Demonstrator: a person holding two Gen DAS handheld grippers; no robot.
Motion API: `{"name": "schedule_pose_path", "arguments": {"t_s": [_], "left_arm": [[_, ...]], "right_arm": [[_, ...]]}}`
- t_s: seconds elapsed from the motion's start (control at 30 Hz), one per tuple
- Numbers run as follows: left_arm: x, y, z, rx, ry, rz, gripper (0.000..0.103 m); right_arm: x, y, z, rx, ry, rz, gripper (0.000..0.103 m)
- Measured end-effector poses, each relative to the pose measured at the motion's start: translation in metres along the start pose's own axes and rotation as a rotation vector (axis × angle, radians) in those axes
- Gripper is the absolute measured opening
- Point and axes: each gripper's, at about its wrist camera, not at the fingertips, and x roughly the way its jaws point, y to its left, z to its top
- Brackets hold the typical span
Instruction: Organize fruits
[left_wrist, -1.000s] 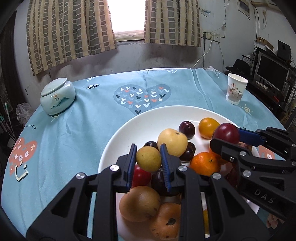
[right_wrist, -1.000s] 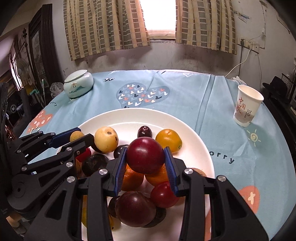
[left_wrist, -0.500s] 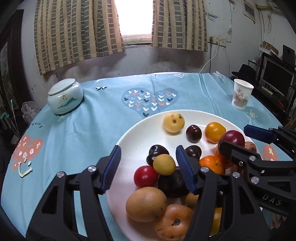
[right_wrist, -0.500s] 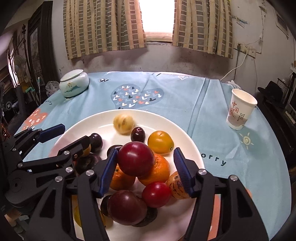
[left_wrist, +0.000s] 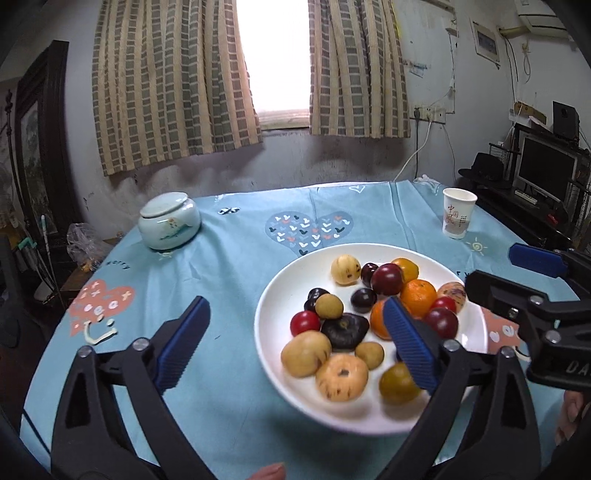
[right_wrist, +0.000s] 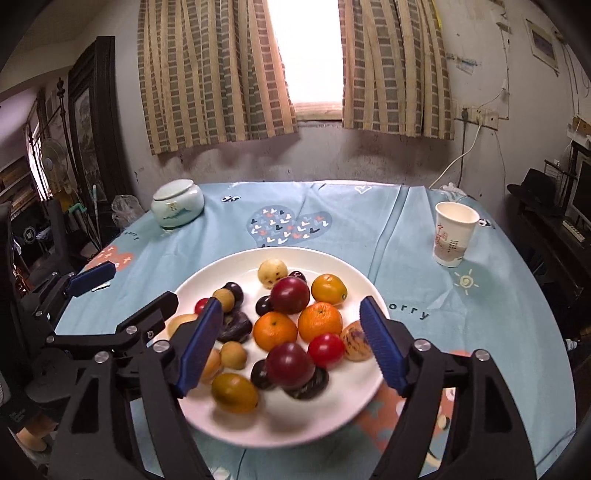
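Note:
A white plate (left_wrist: 280, 280) on the blue tablecloth holds several fruits: oranges, dark plums, red and yellow ones. My left gripper (left_wrist: 295, 343) hovers over the plate's near left edge. Its jaws are opening wide and nothing is between the pads. The small yellow fruit (left_wrist: 328, 306) lies free on the plate beyond it. My right gripper (right_wrist: 290, 347) is above the plate's (right_wrist: 221, 266) near side, jaws opening, pads touching no fruit. The dark red plum (right_wrist: 290, 295) rests on the oranges (right_wrist: 319, 321). Each gripper shows in the other's view: the right (left_wrist: 498, 269), the left (right_wrist: 127, 291).
A pale ceramic lidded jar (left_wrist: 170, 221) stands at the far left of the round table and a paper cup (left_wrist: 458, 218) at the far right. A screen and shelves with a hat stand past the right edge. A person's fingertip (left_wrist: 269, 470) shows at the bottom.
Both grippers went from shut to open, letting go of the yellow fruit and the red plum, and drew back and up from the plate. A pale yellow fruit rolled to the far side.

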Motion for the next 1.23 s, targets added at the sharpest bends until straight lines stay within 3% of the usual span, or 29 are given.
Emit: {"name": "schedule_pose_path", "arguments": {"t_s": [0.03,0.1,0.47,0.7,0.93,1.23], "left_arm": [[-0.01,0.001,-0.006,-0.003,-0.005,0.004,0.101],[-0.021,0.001,-0.017,-0.007,0.016,0.004,0.101],[-0.049,-0.009,-0.059,0.017,0.085,-0.051,0.101],[-0.049,-0.016,-0.06,0.026,0.09,-0.101,0.101],[-0.056,-0.023,-0.06,0.065,0.044,-0.095,0.101],[-0.051,-0.016,-0.058,0.019,0.075,-0.108,0.101]], "right_arm": [[-0.011,0.0,-0.006,0.011,-0.021,-0.001,0.093],[-0.028,0.0,-0.02,0.035,-0.048,0.008,0.099],[-0.061,-0.008,-0.08,0.086,-0.01,-0.01,0.101],[-0.053,-0.011,-0.084,0.088,0.033,-0.029,0.101],[-0.051,-0.013,-0.085,0.089,0.041,-0.035,0.101],[-0.051,-0.013,-0.085,0.092,0.043,-0.037,0.101]]}}
